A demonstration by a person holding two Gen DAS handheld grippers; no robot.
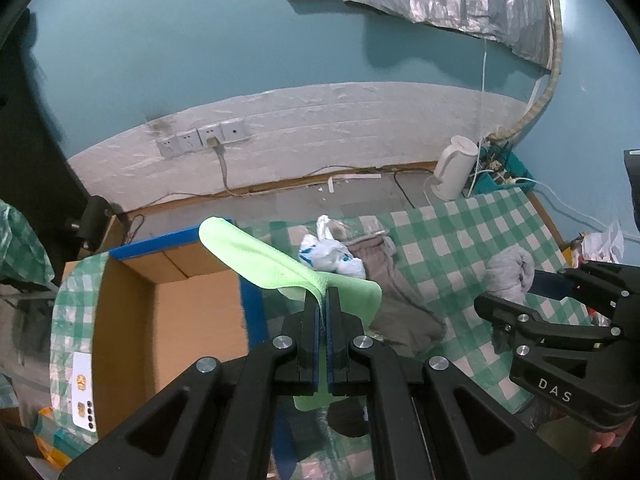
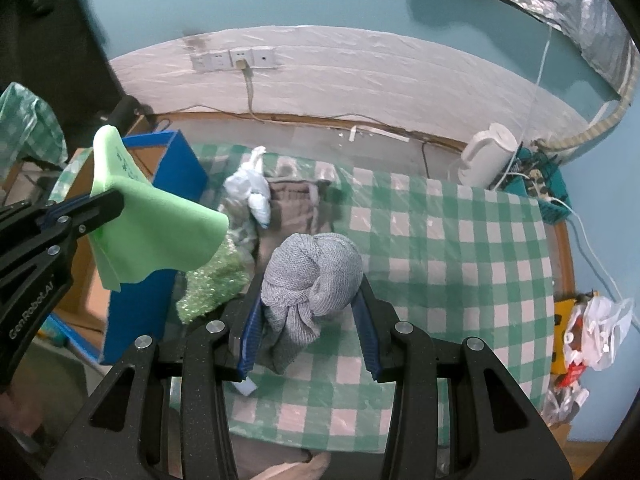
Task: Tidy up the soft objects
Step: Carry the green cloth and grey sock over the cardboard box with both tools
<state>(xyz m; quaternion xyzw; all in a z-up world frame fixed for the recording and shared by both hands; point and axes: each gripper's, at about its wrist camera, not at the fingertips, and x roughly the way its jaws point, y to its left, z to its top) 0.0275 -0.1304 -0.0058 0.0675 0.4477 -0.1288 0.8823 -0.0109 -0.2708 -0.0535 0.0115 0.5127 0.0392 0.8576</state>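
**Cloth held over box; grey bundle between right jaws**

Cloth is hanging from my left gripper [image 1: 323, 300], whose jaws are clenched tight on a fold of the green cloth [image 1: 256, 256]. The cloth is draping to both sides of the pinch, clear of the table, with its longer flap reaching up and to the left over the rim of the cardboard box [image 1: 168, 320]. The box is sitting just left of the gripper, open side up, and its interior is looking bare as far as I can see.

My right gripper [image 2: 308, 312] is straddling the grey knitted bundle [image 2: 312, 276], which is resting on the checked tablecloth [image 2: 460, 248]. The jaws are standing wide on either side of it; I cannot tell whether the pads are touching the knit yet, so I am recording this tool as released.

The governing relation, in my judgement: the box is lying to the left of both tools, and my left hand is the nearer one. The cloth needs only a short carry leftward before release. The grey bundle is well apart from the box and would have to cross the table.

Also lying between bundle and box: a brown garment [image 2: 292, 208], a white plastic bag [image 2: 252, 192] and a sparkly green item [image 2: 212, 284].
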